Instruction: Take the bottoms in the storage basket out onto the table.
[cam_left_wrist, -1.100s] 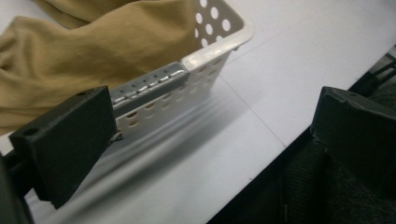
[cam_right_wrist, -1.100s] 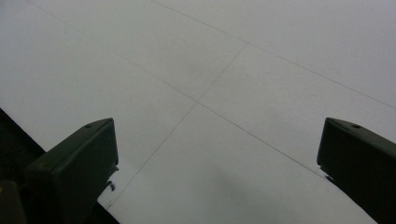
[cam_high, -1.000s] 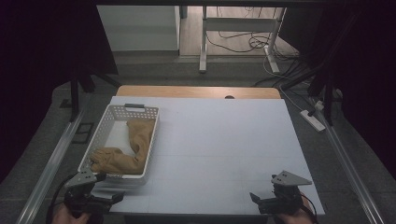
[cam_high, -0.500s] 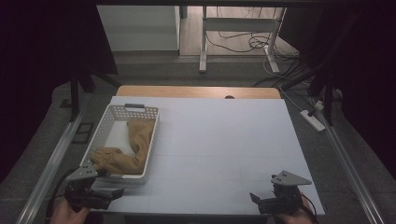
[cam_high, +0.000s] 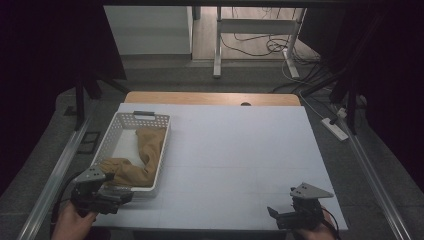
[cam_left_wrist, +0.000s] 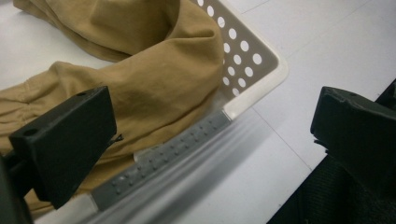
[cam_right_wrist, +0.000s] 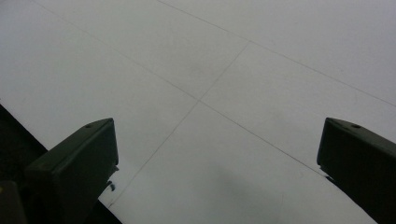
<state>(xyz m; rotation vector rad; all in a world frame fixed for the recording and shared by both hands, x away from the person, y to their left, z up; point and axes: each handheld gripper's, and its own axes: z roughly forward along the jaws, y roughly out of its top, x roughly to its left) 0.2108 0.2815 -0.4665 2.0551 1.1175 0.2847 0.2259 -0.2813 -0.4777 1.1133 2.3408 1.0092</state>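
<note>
White perforated basket (cam_high: 116, 131) sits on the white surface (cam_high: 235, 150), toward its left edge; all places below are taken from this basket. Tan cloth (cam_high: 145, 155) lies inside it, running from the far end along the right wall, then bending across the near end, bunched up over the near rim. Left of the cloth the basket floor shows bare white. Left claw (cam_high: 117, 196) is at the basket's near end, just off the near rim, held by a hand (cam_high: 72, 222) at the surface's near left corner. In the left gripper view the left claw (cam_left_wrist: 210, 130) has its jaws spread wide, holding nothing; between them show the basket's near right corner (cam_left_wrist: 261, 70), its grey handle strip and the folded cloth (cam_left_wrist: 154, 79). One jaw overlaps the cloth in that view; contact cannot be told. Right claw (cam_high: 276, 214) is well apart from the basket, near the surface's near right corner. In the right gripper view the right claw (cam_right_wrist: 215, 168) is wide, with bare surface (cam_right_wrist: 210, 70) between its jaws.
</note>
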